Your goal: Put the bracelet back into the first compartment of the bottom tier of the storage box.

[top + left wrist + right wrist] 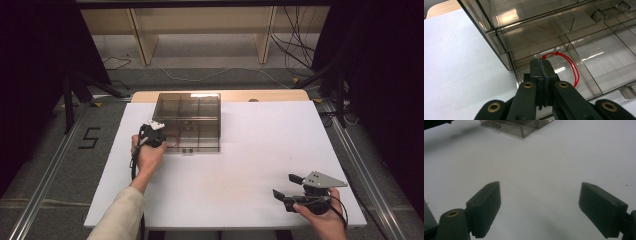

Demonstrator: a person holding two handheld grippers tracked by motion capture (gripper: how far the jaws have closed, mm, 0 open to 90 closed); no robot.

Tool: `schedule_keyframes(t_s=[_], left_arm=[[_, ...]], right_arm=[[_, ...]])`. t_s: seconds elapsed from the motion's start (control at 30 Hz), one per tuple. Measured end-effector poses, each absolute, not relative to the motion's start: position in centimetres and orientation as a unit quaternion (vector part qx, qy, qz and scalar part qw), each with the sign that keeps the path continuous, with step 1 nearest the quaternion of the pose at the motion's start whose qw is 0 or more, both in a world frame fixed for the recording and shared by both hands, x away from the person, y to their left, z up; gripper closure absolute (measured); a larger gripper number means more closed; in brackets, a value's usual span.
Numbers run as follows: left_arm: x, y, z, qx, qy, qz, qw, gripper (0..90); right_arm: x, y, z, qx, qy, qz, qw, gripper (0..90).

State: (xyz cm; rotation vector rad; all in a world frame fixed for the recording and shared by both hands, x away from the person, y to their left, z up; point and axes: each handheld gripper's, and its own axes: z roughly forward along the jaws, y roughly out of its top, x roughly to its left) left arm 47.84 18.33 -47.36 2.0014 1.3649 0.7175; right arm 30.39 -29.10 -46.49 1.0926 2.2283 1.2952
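Left tongs (pixel 543 72) pinched together over the divided clear box (pixel 187 117), red cord (pixel 571 67) just beyond their tips; right tongs (pixel 544 207) wide, idle above counter (pixel 250 165); advise lifting slowly, clear of dividers.

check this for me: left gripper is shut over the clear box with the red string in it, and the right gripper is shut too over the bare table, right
Not quite. The right gripper is open: the right gripper view shows its jaws spread wide over the white table. The left gripper is indeed shut over the clear box holding the red string.
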Motion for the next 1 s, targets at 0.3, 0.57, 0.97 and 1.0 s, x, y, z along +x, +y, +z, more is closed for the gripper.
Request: schedule_keyframes(t_s=[0.3,0.57,0.97,1.0], left_arm=[[47.98,18.28,-47.55,0.755,0.516,0.271,0.302,89.8],[48.16,18.27,-47.86,0.758,0.514,0.271,0.296,89.8],[48.35,18.01,-48.14,0.763,0.509,0.276,0.289,89.6],[48.36,18.0,-48.16,0.763,0.508,0.276,0.288,89.5]], right_arm=[[30.39,-29.1,-46.5,0.384,0.785,0.456,0.17,18.6],[30.38,-29.1,-46.49,0.384,0.785,0.456,0.171,18.6],[30.38,-29.1,-46.49,0.384,0.785,0.456,0.171,18.6],[30.38,-29.1,-46.49,0.384,0.785,0.456,0.171,18.6]])
